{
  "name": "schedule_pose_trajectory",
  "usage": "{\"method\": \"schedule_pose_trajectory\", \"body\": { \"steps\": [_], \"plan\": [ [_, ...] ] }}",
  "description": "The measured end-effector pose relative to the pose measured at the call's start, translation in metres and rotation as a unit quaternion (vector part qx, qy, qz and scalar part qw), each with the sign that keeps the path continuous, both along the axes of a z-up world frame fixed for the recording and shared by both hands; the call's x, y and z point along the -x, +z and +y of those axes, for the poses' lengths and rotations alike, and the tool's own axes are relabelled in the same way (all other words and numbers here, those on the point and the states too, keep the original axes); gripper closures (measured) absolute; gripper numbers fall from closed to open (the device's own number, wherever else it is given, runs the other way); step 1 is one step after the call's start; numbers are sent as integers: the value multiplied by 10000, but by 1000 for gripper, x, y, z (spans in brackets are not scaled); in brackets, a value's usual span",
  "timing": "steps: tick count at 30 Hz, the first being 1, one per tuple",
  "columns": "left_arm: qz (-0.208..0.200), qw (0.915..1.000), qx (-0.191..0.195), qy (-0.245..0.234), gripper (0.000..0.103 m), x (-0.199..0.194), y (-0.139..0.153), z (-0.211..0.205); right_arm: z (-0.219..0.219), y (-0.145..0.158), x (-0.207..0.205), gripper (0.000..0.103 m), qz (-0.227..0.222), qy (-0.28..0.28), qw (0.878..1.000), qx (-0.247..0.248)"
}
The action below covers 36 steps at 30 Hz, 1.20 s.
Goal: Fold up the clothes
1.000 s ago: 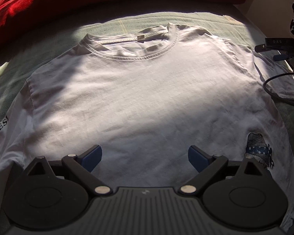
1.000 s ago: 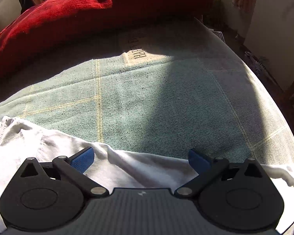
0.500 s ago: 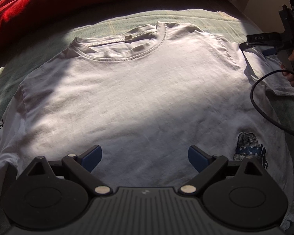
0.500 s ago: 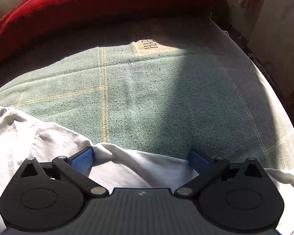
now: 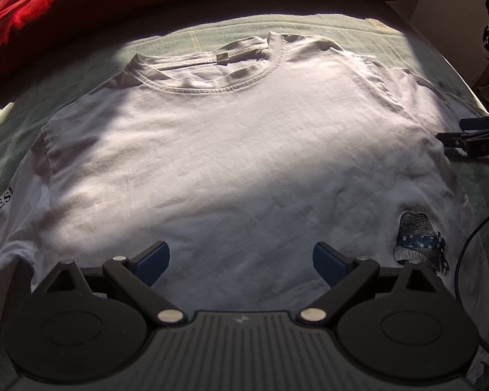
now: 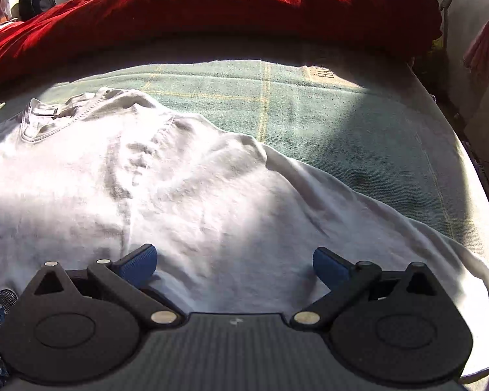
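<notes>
The white cotton T-shirt [image 5: 238, 169] lies flat on the green woven bedspread [image 6: 358, 137], with the left gripper [image 5: 241, 260] and right gripper [image 6: 234, 262] both spread wide above it, grasping nothing.

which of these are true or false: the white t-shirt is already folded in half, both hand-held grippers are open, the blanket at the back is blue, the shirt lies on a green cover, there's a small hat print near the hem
1. The white t-shirt is already folded in half. False: it lies spread flat, neckline and both sleeves showing.
2. Both hand-held grippers are open. True: the left hand-held gripper and the right hand-held gripper have their jaws wide apart, gripping nothing.
3. The blanket at the back is blue. False: the blanket is red.
4. The shirt lies on a green cover. True: the green cover shows beyond the shirt's edge.
5. There is a small hat print near the hem. True: the hat print sits low on the shirt in the left wrist view.
</notes>
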State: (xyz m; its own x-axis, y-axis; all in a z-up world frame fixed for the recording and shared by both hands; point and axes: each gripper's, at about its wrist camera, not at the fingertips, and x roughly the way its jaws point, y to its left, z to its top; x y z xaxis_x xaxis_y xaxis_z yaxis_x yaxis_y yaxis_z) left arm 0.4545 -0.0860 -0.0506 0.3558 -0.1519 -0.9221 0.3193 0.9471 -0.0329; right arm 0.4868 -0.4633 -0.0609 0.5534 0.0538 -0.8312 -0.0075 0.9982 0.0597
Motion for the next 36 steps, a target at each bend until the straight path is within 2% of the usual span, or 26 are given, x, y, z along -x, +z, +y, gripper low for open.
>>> {"method": "schedule_pose_trajectory", "body": {
  "steps": [3,5,10,13,16,19,22,25,30,33,36],
  "plan": [
    [-50,10000,-37,-10,9,3,3,3,4,-8,20,0,101,68,9998,163],
    [-49,10000,-11,42,9,4,3,5,10,-2,28,0,2,43,9998,213],
    [12,9999,80,139,9,7,-1,5,53,4,35,0,-194,767,9966,226],
    [-59,10000,-30,28,9,13,-1,3,62,-14,37,0,-41,906,9936,666],
    [-59,10000,-64,-1,9,19,-2,8,42,-15,45,0,127,668,9965,487],
    [-115,9999,18,107,9,24,2,15,38,1,57,0,171,442,9969,629],
    [-141,9998,124,68,9,31,6,16,55,24,75,0,-58,806,9963,298],
    [-204,9993,-195,-240,9,41,0,10,90,35,84,0,-244,1337,9907,62],
    [-478,9952,-540,-668,9,61,-14,11,146,13,85,0,-219,1751,9843,67],
    [-584,9944,-506,-714,8,79,-15,18,163,-8,93,0,-35,1757,9838,343],
    [-437,9962,-389,-646,8,101,-18,28,157,-10,116,0,59,1583,9869,291]
  ]
}}
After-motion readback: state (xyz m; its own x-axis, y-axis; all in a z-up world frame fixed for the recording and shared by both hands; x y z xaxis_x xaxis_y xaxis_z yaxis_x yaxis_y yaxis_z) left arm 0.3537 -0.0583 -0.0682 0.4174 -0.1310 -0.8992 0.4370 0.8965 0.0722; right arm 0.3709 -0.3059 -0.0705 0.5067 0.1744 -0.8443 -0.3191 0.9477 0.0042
